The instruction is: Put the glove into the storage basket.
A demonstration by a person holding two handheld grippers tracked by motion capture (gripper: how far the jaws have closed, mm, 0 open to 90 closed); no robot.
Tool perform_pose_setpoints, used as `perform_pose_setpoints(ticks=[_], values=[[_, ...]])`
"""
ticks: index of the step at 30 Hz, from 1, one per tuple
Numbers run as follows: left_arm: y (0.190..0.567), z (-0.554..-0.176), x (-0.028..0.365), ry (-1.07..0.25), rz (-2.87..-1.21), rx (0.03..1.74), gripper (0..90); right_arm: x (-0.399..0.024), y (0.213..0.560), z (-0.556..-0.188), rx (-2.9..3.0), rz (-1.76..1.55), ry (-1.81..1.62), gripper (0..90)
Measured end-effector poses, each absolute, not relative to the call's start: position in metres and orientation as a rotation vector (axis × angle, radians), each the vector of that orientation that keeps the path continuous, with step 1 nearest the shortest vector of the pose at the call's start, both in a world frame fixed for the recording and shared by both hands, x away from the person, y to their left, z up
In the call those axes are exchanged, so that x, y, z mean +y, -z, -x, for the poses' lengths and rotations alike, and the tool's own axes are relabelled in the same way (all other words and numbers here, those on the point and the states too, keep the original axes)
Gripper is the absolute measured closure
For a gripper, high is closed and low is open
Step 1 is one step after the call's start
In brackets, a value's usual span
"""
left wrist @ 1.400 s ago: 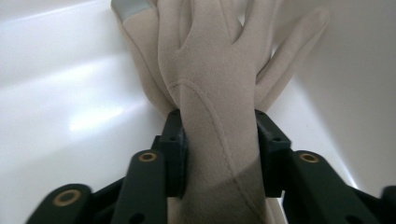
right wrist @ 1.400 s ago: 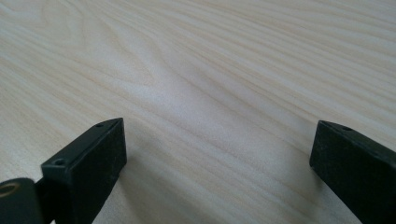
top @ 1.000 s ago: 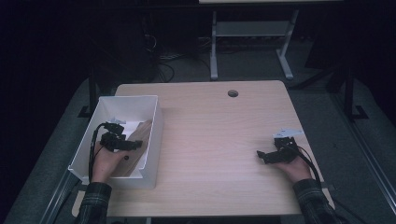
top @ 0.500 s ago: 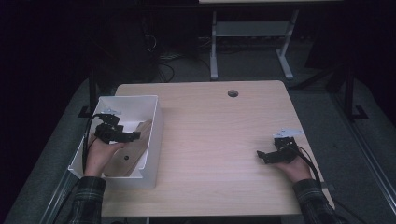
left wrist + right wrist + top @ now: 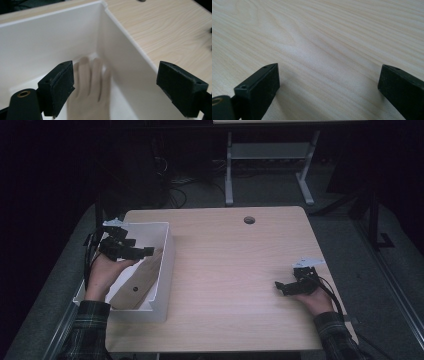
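At the table's nine o'clock, the left gripper (image 5: 131, 251), jaws spread, hovers above a wooden spatula (image 5: 137, 282) leaning in the white bin (image 5: 168, 265), seemingly light, stiff, best pinched mid-blade; right gripper (image 5: 285, 288) rests spread at four o'clock.

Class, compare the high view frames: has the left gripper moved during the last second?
Yes. The left gripper has drawn back toward the near-left wall of the white bin, above the wooden piece.

Bin (image 5: 167, 251) at table's (image 5: 240, 270) left edge, wooden piece (image 5: 137, 282), perhaps a fork, lying inside
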State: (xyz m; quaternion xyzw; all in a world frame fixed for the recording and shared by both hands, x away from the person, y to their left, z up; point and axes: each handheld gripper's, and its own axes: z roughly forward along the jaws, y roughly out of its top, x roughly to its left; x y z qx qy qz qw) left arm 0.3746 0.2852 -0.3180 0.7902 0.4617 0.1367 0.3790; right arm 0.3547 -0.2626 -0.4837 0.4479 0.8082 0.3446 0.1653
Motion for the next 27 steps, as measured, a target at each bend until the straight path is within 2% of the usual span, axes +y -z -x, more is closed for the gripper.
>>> perform_pose_setpoints(ticks=[14, 27], values=[[0.292, -0.366, 0.227, -0.305, -2.032, 1.018, 13.9, -0.263, 0.484, -0.355, 2.303, -1.276, -0.982, 3.3], [0.297, -0.363, 0.168, -0.258, -2.065, 0.910, 13.9, -0.263, 0.484, -0.355, 2.303, -1.276, -0.981, 3.3]])
